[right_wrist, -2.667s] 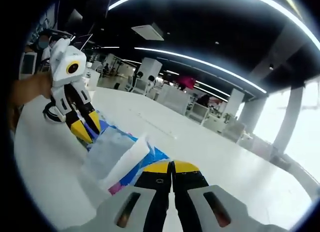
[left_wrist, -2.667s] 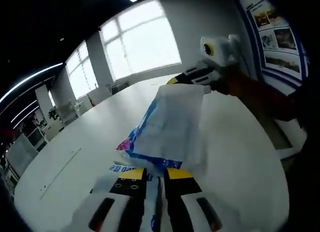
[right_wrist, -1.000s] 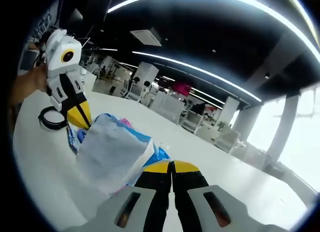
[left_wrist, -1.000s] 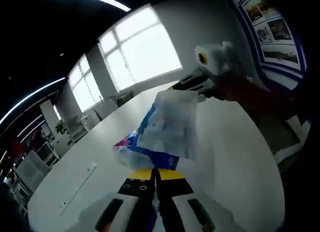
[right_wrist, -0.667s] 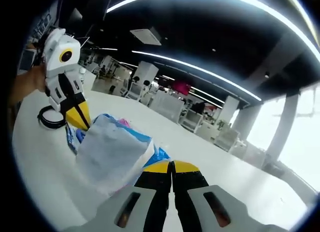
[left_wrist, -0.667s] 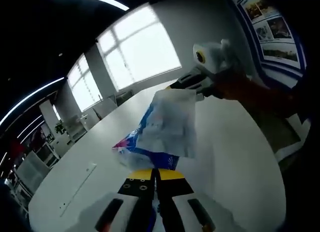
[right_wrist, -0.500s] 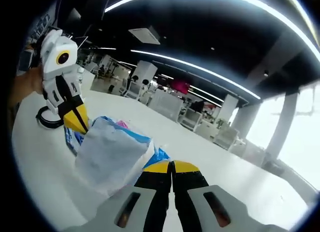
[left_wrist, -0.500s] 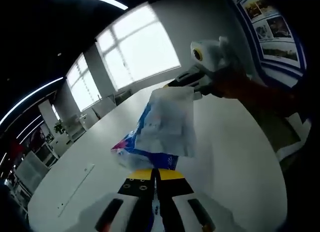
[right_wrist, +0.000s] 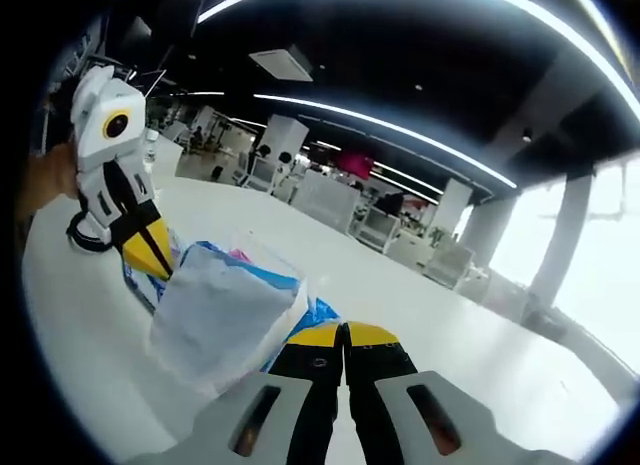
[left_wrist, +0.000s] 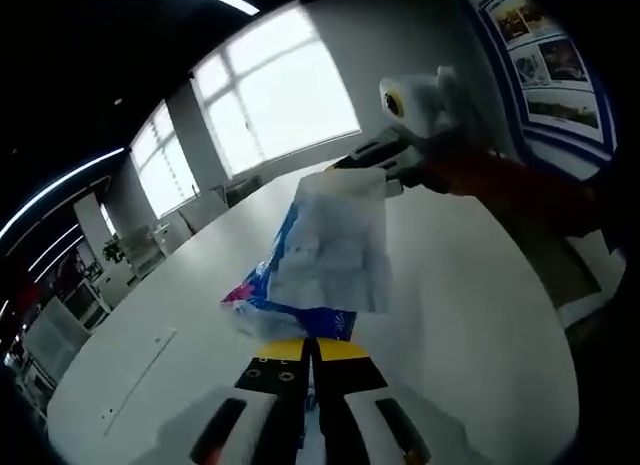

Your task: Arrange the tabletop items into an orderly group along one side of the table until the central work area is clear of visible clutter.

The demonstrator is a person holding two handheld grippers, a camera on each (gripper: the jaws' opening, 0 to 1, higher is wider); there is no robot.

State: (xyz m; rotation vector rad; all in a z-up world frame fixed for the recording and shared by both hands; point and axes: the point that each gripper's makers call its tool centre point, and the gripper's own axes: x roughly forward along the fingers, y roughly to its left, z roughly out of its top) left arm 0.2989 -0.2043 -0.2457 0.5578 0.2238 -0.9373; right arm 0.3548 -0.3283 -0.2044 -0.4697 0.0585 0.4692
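Both claws, the left claw [left_wrist: 312, 347] and right claw [right_wrist: 343, 333], pinch opposite ends of a blue-and-white plastic package [left_wrist: 325, 250] above the white desk [left_wrist: 470, 315], apparently mid-carry; next, setting it down along one side.

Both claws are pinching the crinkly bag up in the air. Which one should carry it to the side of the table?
Probably either: the left claw and the right claw each pinch an end of the bag above the table.

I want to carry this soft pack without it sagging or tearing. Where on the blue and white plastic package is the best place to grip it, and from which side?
Judging by its limp, flat shape, the package is best pinched at its two opposite end edges, one gripper coming in from each end. That is how it hangs now: left gripper shut on the near edge, right gripper shut on the far one, above the table.
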